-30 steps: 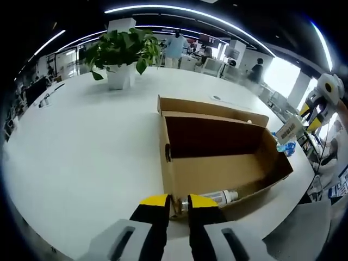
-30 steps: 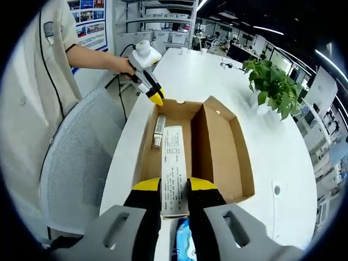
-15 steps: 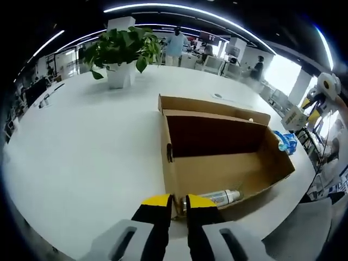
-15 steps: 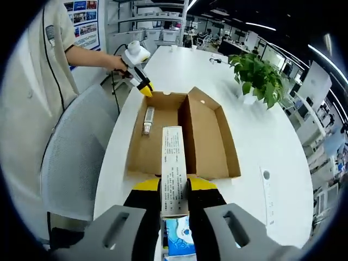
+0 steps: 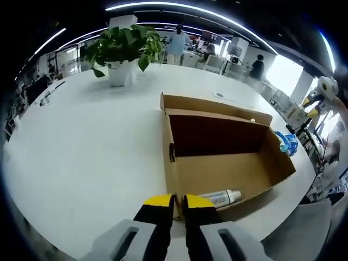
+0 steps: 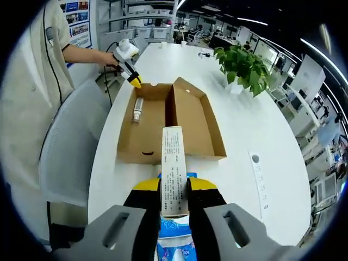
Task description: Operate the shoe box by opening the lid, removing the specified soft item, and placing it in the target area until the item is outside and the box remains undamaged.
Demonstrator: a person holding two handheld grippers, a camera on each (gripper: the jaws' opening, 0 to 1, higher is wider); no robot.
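— Now that the right gripper (image 6: 174,187) has drawn back from the shoe box (image 6: 163,128), what do you make of the change?
— A second ago its jaws hung over the box's near end; now the whole box lies ahead of them on the desk (image 6: 255,130), and the white printed pack (image 6: 173,168) came out with them. The jaws are clamped on that pack. Below them sits a blue-and-white packet (image 6: 173,247); I cannot tell whether it is touching the pack.
— And the left gripper (image 5: 173,202)?
— It has hardly moved. Its jaws are pinched on the near wall of the box (image 5: 217,157), steadying it. The lid is folded open, and a bottle (image 5: 220,197) lies inside against that wall.
— So the item is out?
— I'd judge so: the pack is clear of the box, and the cardboard looks unharmed. What remains is setting it down in the target area, probably by the blue packet.
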